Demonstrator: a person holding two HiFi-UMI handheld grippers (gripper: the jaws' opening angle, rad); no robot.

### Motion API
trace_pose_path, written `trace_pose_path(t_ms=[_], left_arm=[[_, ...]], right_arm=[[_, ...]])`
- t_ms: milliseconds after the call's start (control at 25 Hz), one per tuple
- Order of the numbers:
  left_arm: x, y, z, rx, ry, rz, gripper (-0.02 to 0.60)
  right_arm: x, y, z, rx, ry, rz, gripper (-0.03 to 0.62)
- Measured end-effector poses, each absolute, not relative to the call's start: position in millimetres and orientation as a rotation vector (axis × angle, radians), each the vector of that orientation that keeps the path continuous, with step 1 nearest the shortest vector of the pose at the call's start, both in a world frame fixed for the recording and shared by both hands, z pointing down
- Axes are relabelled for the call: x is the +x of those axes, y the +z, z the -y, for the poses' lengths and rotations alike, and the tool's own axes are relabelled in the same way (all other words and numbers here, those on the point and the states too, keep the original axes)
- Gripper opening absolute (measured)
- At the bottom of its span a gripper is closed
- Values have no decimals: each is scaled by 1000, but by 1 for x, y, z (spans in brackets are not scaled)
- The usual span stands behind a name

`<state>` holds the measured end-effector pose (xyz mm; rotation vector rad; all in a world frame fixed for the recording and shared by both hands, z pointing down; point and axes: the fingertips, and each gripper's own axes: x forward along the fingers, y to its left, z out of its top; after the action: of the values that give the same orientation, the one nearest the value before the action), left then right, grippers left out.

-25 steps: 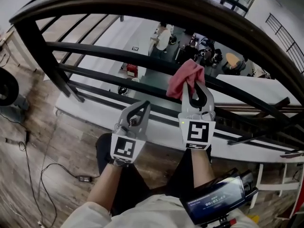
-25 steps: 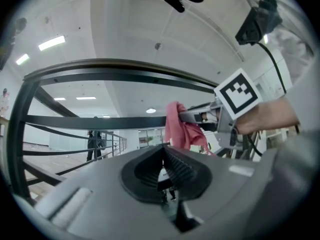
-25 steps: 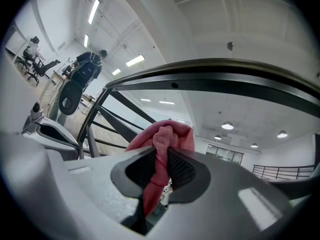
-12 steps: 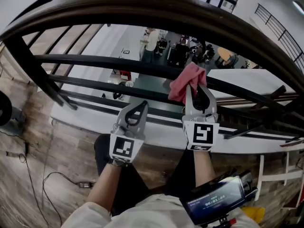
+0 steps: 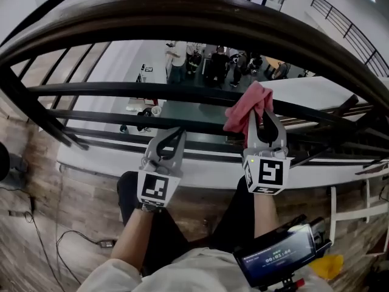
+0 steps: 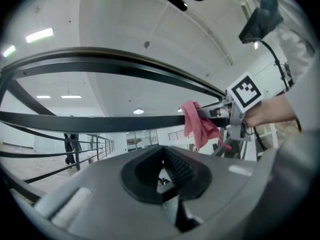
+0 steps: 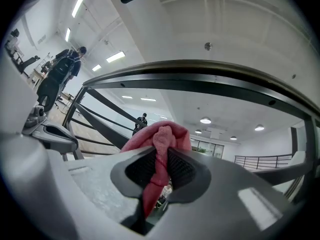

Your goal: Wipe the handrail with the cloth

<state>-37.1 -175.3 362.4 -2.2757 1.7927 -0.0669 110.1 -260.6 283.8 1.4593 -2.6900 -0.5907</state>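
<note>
Head view: handrail [image 5: 213,17] ends cut off at frame edges. Cloth [image 5: 246,105], centre right, below handrail, partly hidden between right gripper [image 5: 262,119] jaws, clamped tight on it. Left gripper [image 5: 172,137], lower centre, jaws together, empty.

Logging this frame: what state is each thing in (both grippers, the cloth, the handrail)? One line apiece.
Left gripper: jaws together, nothing between them, held below the rails.
Right gripper: shut on the cloth, raised toward the railing.
Cloth: pink, bunched, pinched between the right jaws, apart from the top rail.
Handrail: dark, curved, with nothing touching it; it arcs above the cloth with a gap.
</note>
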Motion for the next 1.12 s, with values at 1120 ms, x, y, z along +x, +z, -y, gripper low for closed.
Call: trace_pose_path(t_ms=[1120], left_arm=[[45,363,216,-2424,-104,-1617,6]], right_arm=[[282,266,302,1893,-384,2528,63]])
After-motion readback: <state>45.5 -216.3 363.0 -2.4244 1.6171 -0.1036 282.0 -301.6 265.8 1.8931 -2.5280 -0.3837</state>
